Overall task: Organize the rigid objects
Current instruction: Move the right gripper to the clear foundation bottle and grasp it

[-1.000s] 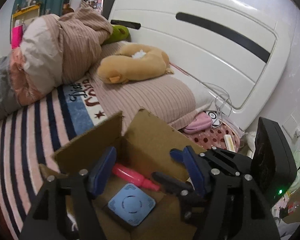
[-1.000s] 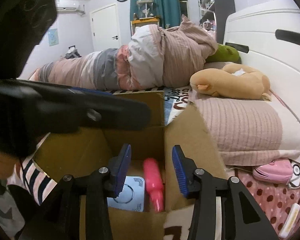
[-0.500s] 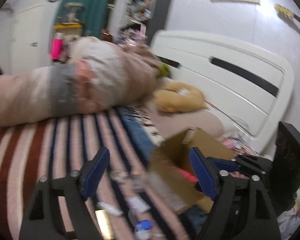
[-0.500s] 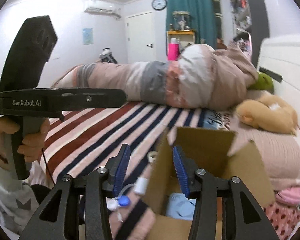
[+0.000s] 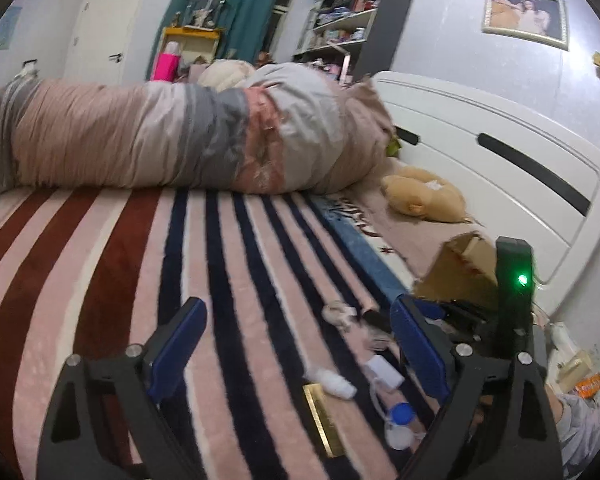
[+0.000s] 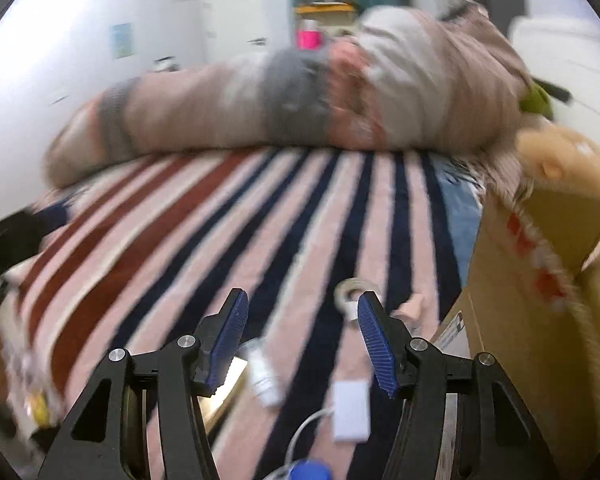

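Observation:
Small objects lie on the striped blanket (image 5: 148, 280). In the left wrist view I see a gold bar-shaped box (image 5: 320, 420), a small white bottle (image 5: 332, 382), a white charger with cable (image 5: 384, 372), a blue cap (image 5: 400, 414) and a tape roll (image 5: 338, 314). My left gripper (image 5: 296, 344) is open and empty above them. My right gripper (image 6: 300, 332) is open and empty over the white bottle (image 6: 262, 376), charger (image 6: 352, 410) and tape roll (image 6: 350, 292). The cardboard box (image 6: 540, 320) stands at the right; its inside is hidden.
A rolled duvet (image 5: 160, 140) lies across the far side of the bed. A tan plush toy (image 5: 420, 196) rests by the white headboard (image 5: 500, 168). The right handheld unit (image 5: 514, 300) shows at the left view's right, beside the box (image 5: 460, 268).
Both grippers have pulled back from over the cardboard box and swung left over the blanket. The loose objects now lie under them. The right view is motion-blurred.

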Demonstrator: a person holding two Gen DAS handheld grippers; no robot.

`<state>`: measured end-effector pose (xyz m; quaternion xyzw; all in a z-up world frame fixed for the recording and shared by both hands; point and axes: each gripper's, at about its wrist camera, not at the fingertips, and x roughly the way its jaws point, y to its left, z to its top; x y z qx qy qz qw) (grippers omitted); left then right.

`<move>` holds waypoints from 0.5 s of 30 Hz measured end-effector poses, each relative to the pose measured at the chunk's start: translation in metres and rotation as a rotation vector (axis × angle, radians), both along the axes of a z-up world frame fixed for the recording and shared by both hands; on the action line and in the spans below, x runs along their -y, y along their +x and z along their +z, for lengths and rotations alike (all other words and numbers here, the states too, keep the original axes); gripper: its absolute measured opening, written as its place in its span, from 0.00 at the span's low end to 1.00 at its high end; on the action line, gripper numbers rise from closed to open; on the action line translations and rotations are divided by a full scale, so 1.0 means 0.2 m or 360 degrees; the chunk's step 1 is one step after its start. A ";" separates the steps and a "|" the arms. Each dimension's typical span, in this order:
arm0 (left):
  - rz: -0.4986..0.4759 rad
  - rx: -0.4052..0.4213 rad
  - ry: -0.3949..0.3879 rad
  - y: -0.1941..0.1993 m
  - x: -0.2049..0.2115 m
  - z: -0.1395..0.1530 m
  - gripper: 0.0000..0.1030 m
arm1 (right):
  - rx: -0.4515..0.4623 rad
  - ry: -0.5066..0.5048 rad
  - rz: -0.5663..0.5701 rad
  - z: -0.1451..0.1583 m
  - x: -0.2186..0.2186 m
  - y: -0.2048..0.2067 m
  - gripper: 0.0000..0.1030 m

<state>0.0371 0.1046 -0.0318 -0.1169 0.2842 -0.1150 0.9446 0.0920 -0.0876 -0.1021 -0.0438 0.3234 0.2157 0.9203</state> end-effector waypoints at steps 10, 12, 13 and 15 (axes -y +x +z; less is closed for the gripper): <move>0.0011 -0.0084 -0.0049 0.04 0.00 -0.09 0.89 | -0.0087 -0.0032 -0.0296 -0.13 0.14 0.28 0.41; 0.0015 -0.0096 -0.0052 0.04 0.00 -0.10 0.89 | -0.0106 -0.0055 -0.0315 -0.14 0.15 0.30 0.41; 0.0015 -0.0100 -0.0053 0.04 0.00 -0.10 0.89 | -0.0103 -0.0061 -0.0320 -0.14 0.15 0.30 0.41; 0.0008 -0.0104 -0.0056 0.05 0.00 -0.11 0.89 | -0.0110 -0.0073 -0.0330 -0.15 0.16 0.30 0.41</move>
